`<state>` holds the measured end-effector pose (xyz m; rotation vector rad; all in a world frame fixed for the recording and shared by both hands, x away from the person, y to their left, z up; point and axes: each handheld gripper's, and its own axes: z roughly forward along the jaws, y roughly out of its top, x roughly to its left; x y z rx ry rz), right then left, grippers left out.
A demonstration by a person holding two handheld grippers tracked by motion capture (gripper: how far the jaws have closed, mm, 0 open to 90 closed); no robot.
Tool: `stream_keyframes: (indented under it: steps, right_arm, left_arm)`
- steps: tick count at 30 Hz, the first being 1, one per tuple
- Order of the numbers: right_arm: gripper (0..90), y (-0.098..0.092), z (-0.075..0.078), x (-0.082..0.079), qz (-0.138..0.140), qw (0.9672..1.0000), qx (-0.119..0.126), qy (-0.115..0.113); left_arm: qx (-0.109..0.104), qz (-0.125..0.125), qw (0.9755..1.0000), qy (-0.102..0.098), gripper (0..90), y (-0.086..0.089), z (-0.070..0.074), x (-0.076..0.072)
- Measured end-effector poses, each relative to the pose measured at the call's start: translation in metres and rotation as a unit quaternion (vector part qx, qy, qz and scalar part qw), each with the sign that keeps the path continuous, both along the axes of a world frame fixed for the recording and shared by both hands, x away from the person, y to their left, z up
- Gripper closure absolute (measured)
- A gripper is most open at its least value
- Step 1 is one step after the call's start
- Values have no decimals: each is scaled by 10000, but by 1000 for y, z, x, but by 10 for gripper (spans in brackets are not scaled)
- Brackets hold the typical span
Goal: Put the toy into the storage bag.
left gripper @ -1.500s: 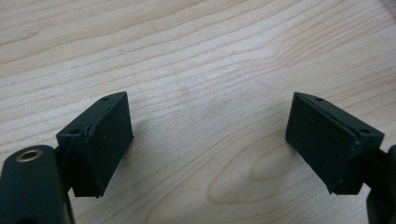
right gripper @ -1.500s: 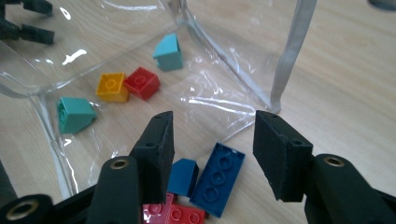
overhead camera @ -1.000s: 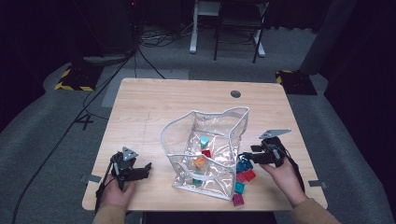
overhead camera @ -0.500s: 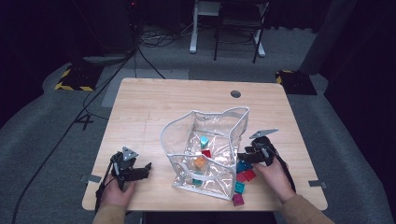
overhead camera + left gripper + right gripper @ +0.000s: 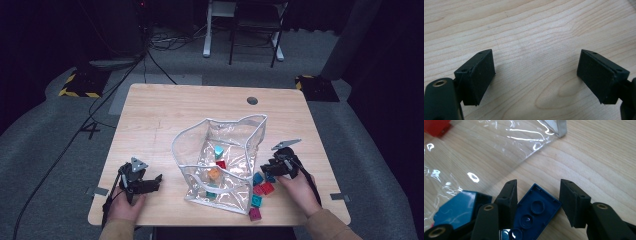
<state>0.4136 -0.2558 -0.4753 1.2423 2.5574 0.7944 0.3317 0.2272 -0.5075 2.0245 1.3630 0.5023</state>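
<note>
The dark blue brick (image 5: pixel 534 210) lies studs-up on the surface, just beside the clear bag's (image 5: pixel 225 150) right wall, between the jaws of the right gripper (image 5: pixel 537 195), which straddle it without yet clamping. The step looks like a pickup; next, close squarely and lift it over the bag's rim. The left gripper (image 5: pixel 535 75) rests wide open and empty, well left of the bag.

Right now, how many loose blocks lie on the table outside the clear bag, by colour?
Blue blocks: 2
Red blocks: 2
Teal blocks: 1
Magenta blocks: 1
Total: 6
</note>
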Motion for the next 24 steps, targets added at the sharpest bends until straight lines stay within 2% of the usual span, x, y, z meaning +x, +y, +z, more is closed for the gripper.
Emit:
stream_keyframes:
  steps: [2, 9, 16, 18, 22, 24]
  right_arm:
    - [480, -1, -1, -1, -26, 10000, -73, 23]
    - [434, -5, -3, -9, -48, 9993, -347, -140]
    - [399, -15, -4, -17, -202, 9990, -378, -155]
    - [438, -17, -4, -18, -209, 9991, -336, -165]
    - [586, -18, -2, -19, -185, 9992, -326, -151]
    - [589, -17, -1, -18, -179, 9992, -326, -131]
  left_arm:
    - [2, -2, 10000, 1, 151, 0, 0, 0]
    - [0, -1, 10000, 1, 151, 0, 0, 0]
    - [1, -1, 10000, 1, 151, 0, 0, 0]
    - [1, -1, 10000, 1, 151, 0, 0, 0]
    - [1, -1, 10000, 1, 151, 0, 0, 0]
    - [1, -2, 10000, 1, 151, 0, 0, 0]
